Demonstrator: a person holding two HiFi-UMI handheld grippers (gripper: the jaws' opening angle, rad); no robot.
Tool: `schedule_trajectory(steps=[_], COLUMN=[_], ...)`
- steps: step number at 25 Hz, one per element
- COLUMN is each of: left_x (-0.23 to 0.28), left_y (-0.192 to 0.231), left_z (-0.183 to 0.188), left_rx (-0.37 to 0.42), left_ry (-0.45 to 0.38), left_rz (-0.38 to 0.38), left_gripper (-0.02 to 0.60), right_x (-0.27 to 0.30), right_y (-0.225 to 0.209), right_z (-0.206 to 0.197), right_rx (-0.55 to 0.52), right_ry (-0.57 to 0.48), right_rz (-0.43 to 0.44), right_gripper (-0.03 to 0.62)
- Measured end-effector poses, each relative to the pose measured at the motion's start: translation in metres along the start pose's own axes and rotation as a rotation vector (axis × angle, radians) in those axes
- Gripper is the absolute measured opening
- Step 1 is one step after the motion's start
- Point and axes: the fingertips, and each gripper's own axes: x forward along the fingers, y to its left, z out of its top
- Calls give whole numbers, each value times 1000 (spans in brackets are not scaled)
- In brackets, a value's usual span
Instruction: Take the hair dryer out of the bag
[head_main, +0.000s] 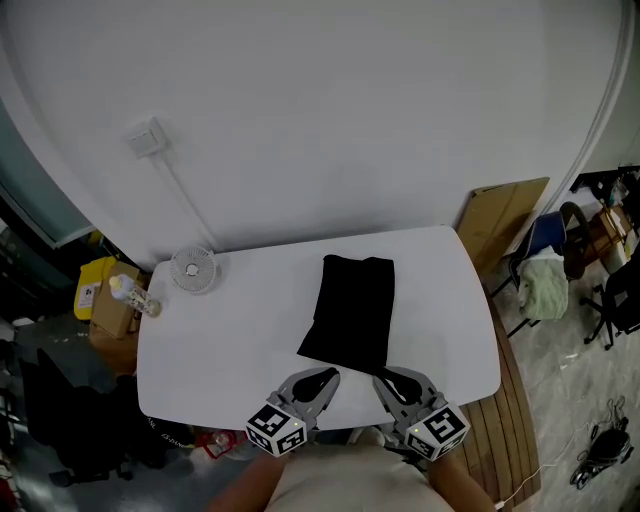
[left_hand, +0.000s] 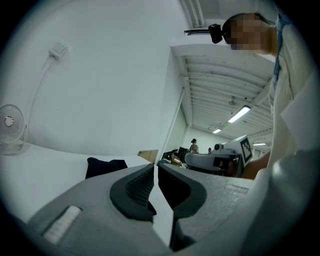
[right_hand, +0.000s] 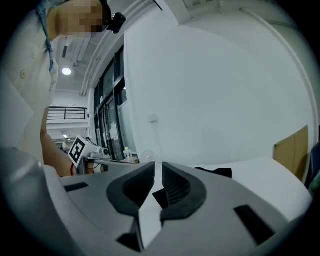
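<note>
At the white table's (head_main: 230, 330) 6 o'clock edge, the left gripper (head_main: 322, 378) is closed on nothing and the right gripper (head_main: 390, 376) stands a crack open, empty. Just beyond them, toward 12 o'clock, lies the black bag (head_main: 350, 310). It looks like limp cloth that may slide. The hair dryer is hidden inside, probably rigid and weightier. Pin a bag corner and draw the dryer out by its handle.

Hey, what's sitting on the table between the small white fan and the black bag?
Nothing. In the head view, only bare white tabletop separates the small round white desk fan from the flat black fabric bag.
</note>
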Motion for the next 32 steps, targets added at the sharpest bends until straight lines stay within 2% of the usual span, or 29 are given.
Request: schedule_trajectory(steps=[8,17,20,24,32], left_x=[6,6,8,11,15], left_y=[21,46,54,69,108], left_z=[-8,-16,-18,-21,-33], left_rx=[19,18,11,38,24], left_ry=[38,71,88,113,167], left_rz=[-32,-48,-46,-22,32], left_gripper=[12,16,81,169,190], right_x=[25,49,55,63,79], right_y=[-5,-3,-5,-10,-25], right_z=[-14,-22,-23,-28,-46], right_rx=[17,31,37,49,52], right_ry=[40,64,69,82,128], right_rz=[-21,-50,-60,-84,-121], right_gripper=[80,87,91,105,144])
